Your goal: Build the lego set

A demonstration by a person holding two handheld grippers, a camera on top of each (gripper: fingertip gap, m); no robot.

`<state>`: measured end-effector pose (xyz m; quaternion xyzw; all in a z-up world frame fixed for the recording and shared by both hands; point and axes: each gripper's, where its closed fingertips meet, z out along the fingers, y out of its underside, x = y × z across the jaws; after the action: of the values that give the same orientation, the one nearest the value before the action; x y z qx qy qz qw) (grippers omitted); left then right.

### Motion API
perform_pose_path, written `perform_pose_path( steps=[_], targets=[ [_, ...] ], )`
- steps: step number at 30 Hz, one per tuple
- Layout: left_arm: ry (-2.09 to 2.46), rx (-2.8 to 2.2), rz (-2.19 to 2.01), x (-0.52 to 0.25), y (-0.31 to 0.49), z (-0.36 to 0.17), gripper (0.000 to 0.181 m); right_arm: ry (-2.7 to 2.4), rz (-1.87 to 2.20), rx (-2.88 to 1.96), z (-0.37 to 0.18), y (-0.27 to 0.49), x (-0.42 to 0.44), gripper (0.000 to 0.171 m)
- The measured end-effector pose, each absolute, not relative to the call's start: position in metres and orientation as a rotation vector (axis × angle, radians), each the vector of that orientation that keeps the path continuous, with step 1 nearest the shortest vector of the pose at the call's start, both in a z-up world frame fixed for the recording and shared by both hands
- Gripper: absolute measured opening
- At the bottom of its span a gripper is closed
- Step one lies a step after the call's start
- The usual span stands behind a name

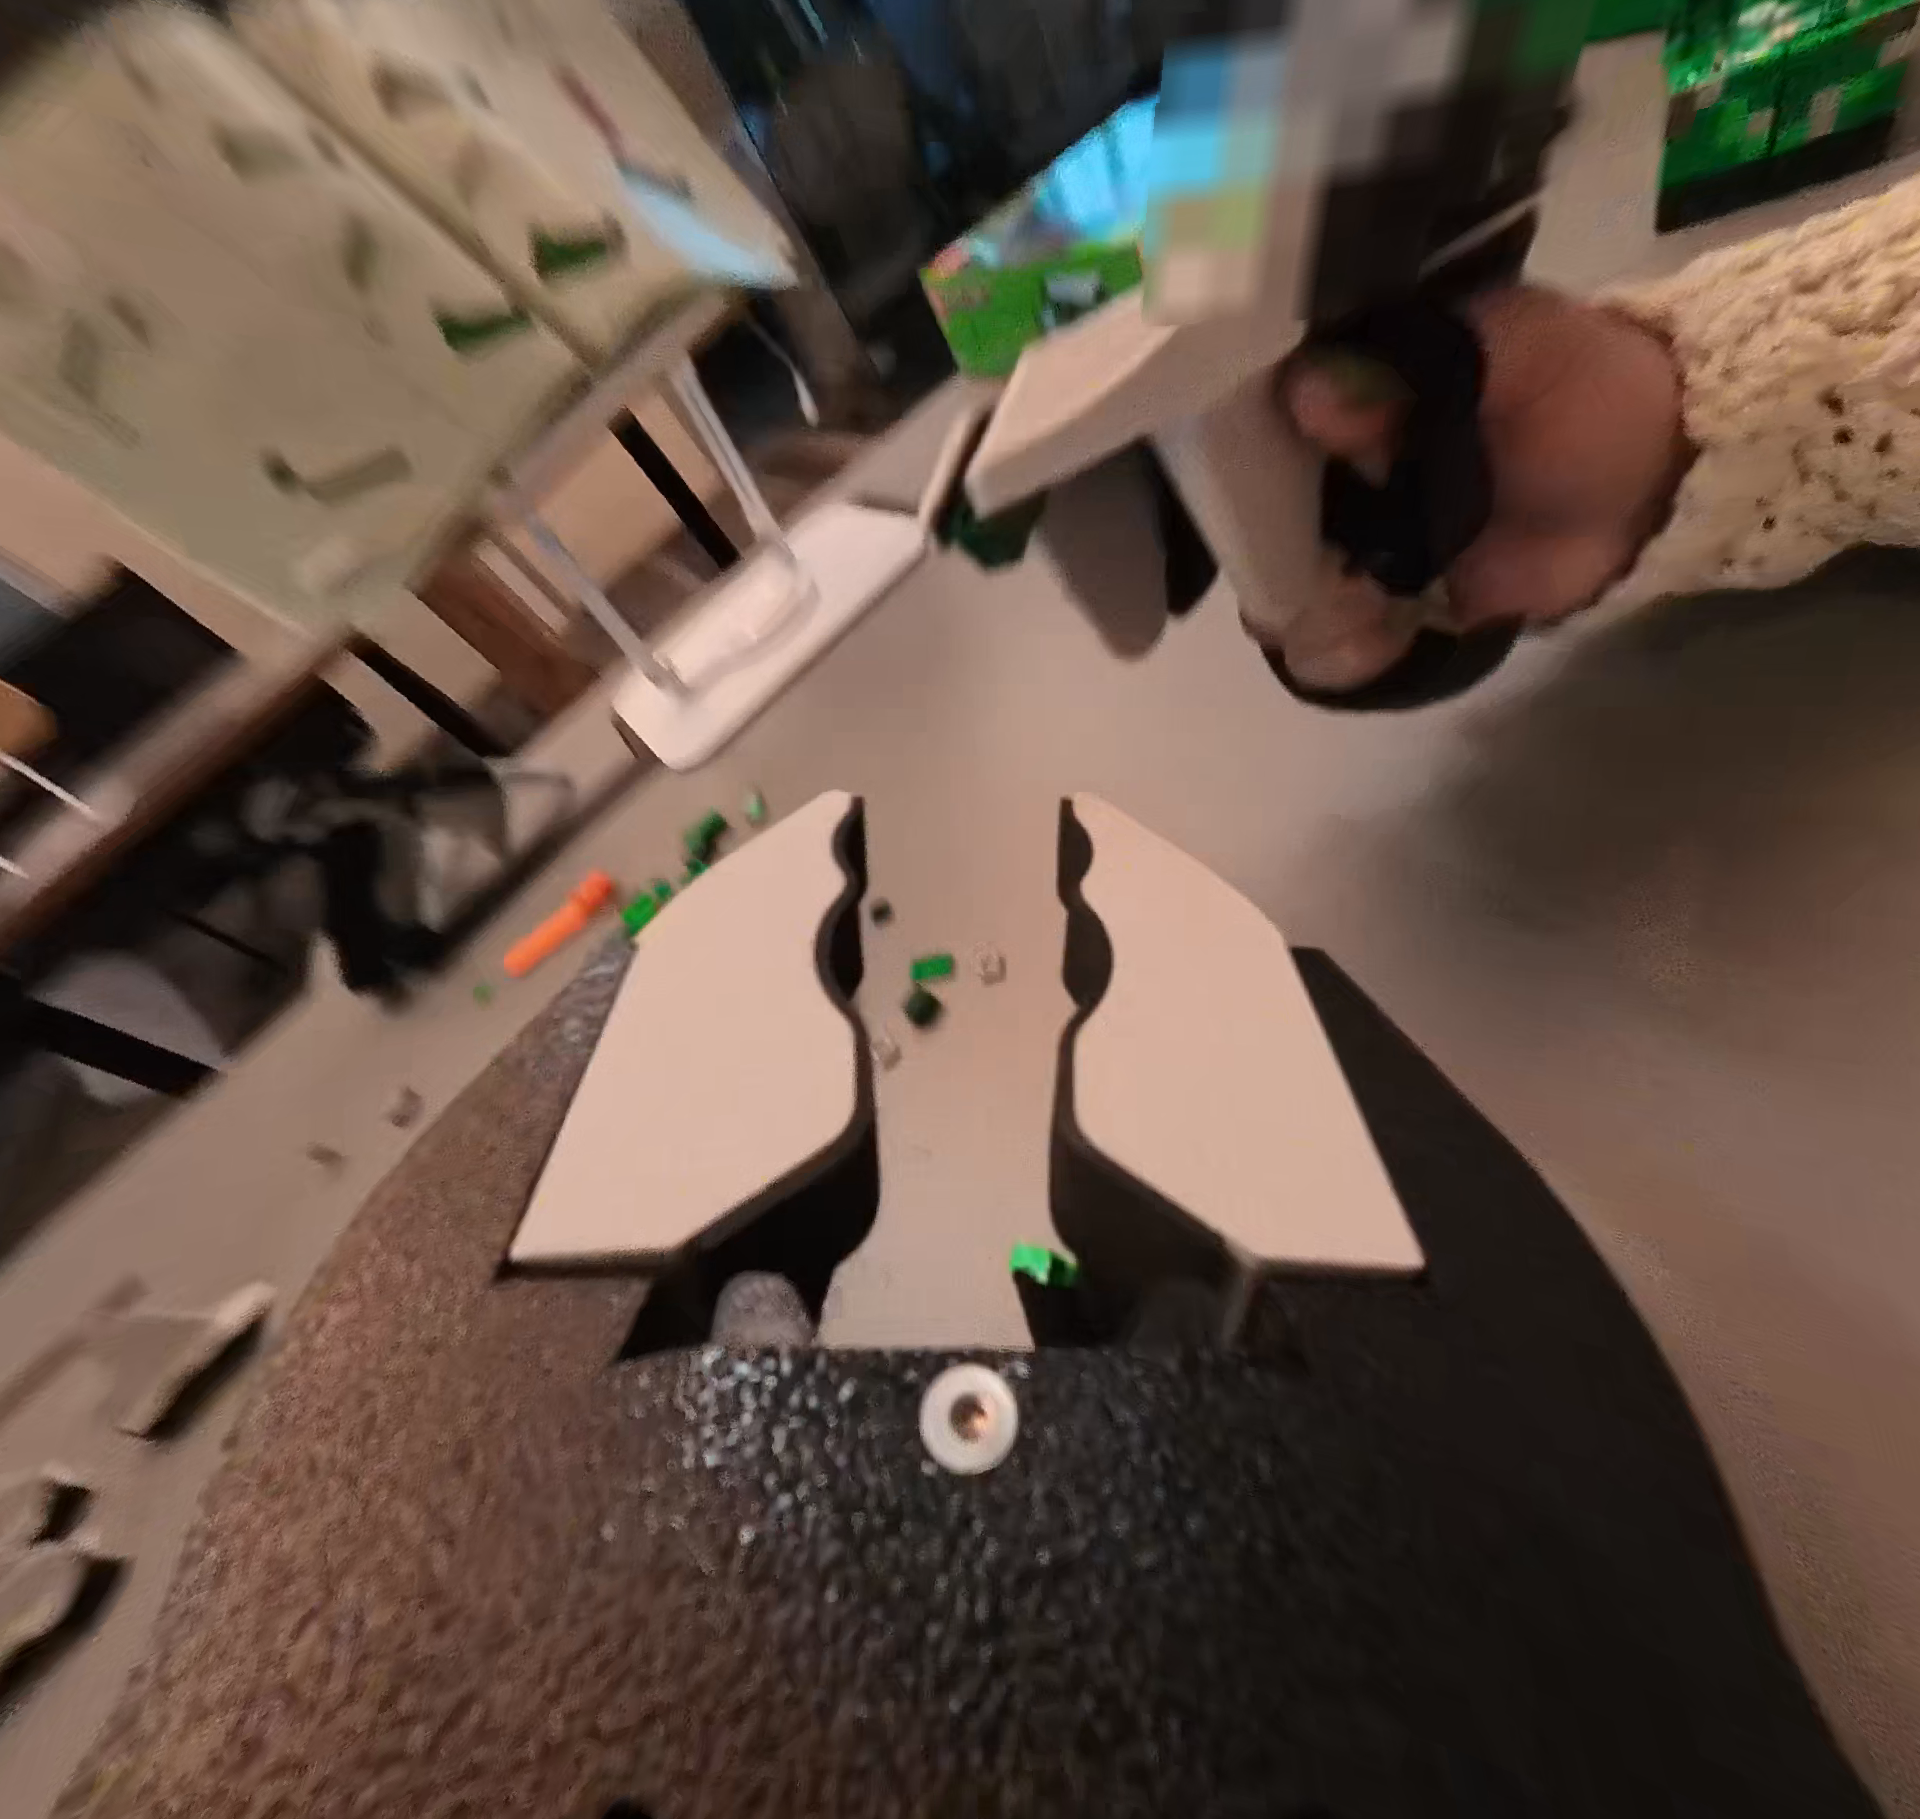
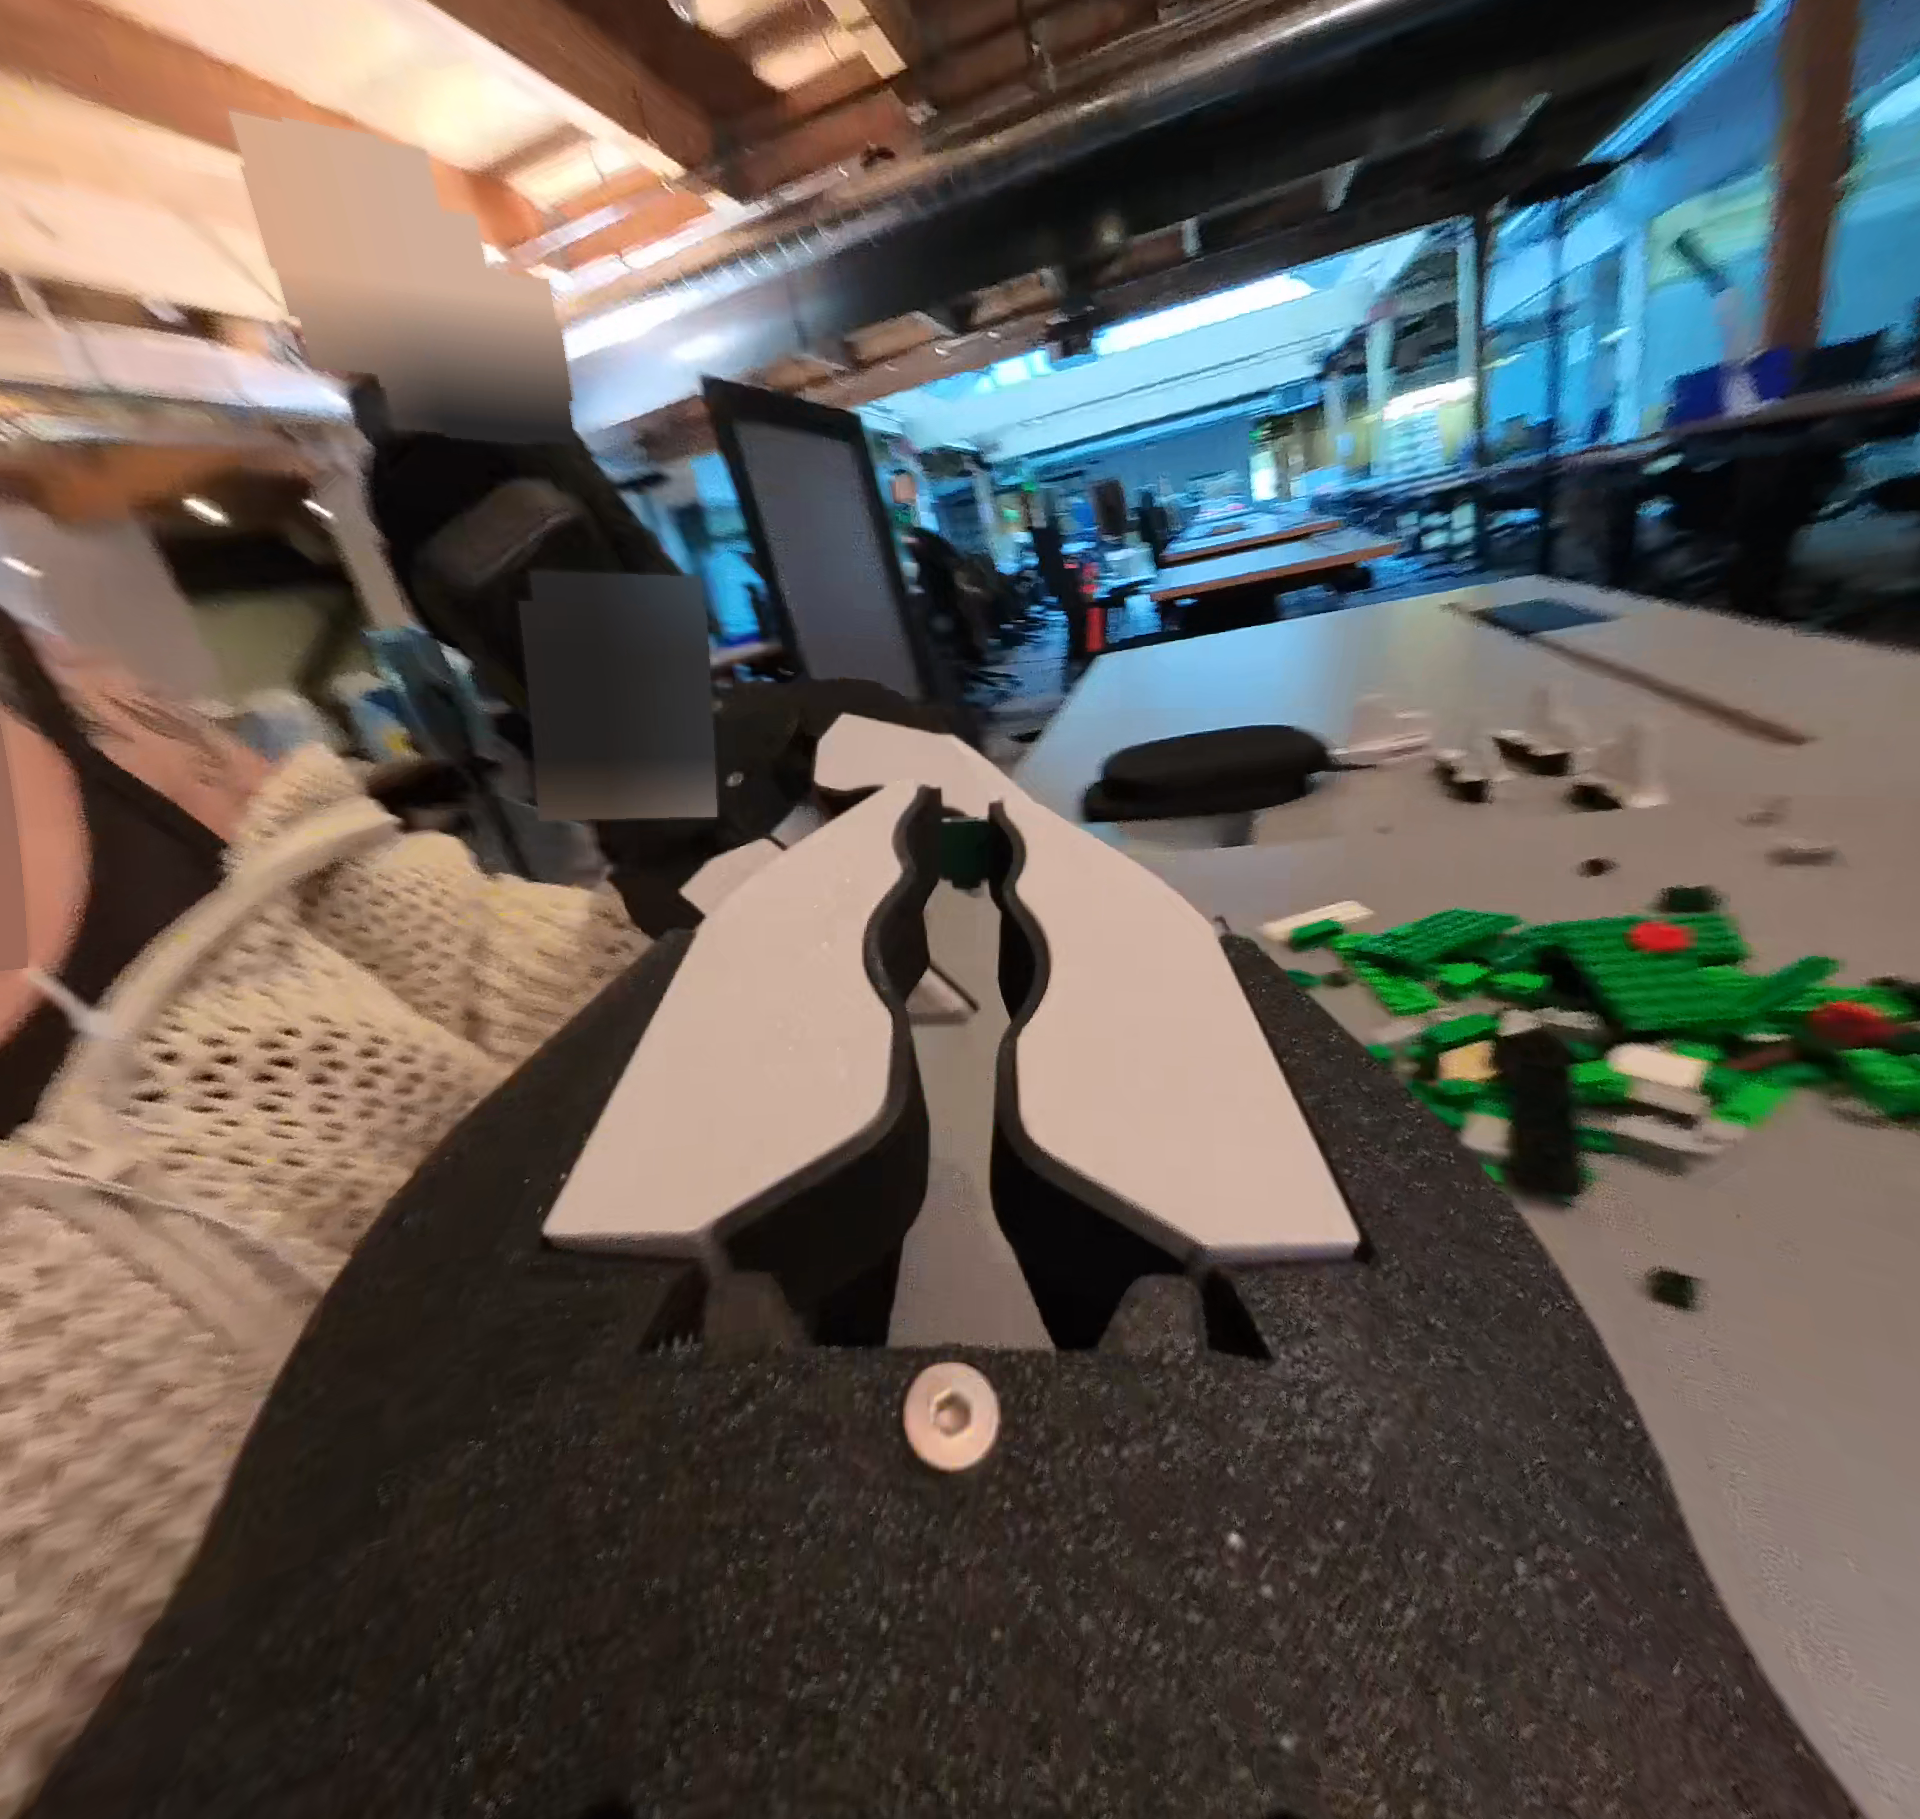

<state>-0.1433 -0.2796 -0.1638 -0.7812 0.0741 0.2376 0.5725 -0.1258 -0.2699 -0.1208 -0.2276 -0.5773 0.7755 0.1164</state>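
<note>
Left gripper (image 1: 961, 865): flat grey scalloped fingers spread, nothing between, above matte grey surface (image 1: 1351, 834). Small green bricks (image 1: 930, 969) scattered just beyond the tips, orange tool (image 1: 556, 928) to the left. Farther off, right gripper (image 1: 977, 512) gripped by a hand (image 1: 1538, 460) in a cream knit sleeve (image 1: 1808, 377). Right gripper (image 2: 961, 834): fingers nearly together, pinching a dark green brick (image 2: 963, 847) at the tips, held in the air. Studded green pile (image 2: 1662, 1000) on the surface to the right.

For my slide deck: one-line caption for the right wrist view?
Right tool pinches a dark green brick above the grey table.
</note>
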Motion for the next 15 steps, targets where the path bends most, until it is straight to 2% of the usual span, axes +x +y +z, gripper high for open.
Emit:
perform_pose_path(
  steps=[2,5,10,15],
  targets=[
    [0.247,-1.739,0.653,-0.132,-0.275,-0.149,0.027,-1.713,2.401,-0.715,-0.122,-0.270,-0.125,0.008],
    [0.352,-1.729,0.782,-0.127,-0.270,-0.147,0.030,-1.761,2.484,-0.786,-0.129,-0.271,-0.127,0.008],
    [0.551,-1.794,0.952,-0.145,-0.286,-0.155,0.028,-1.817,2.390,-0.849,-0.140,-0.272,-0.133,0.008],
    [0.598,-1.832,0.792,-0.150,-0.305,-0.154,0.027,-1.920,2.310,-0.855,-0.153,-0.278,-0.134,0.008]
  ],
)
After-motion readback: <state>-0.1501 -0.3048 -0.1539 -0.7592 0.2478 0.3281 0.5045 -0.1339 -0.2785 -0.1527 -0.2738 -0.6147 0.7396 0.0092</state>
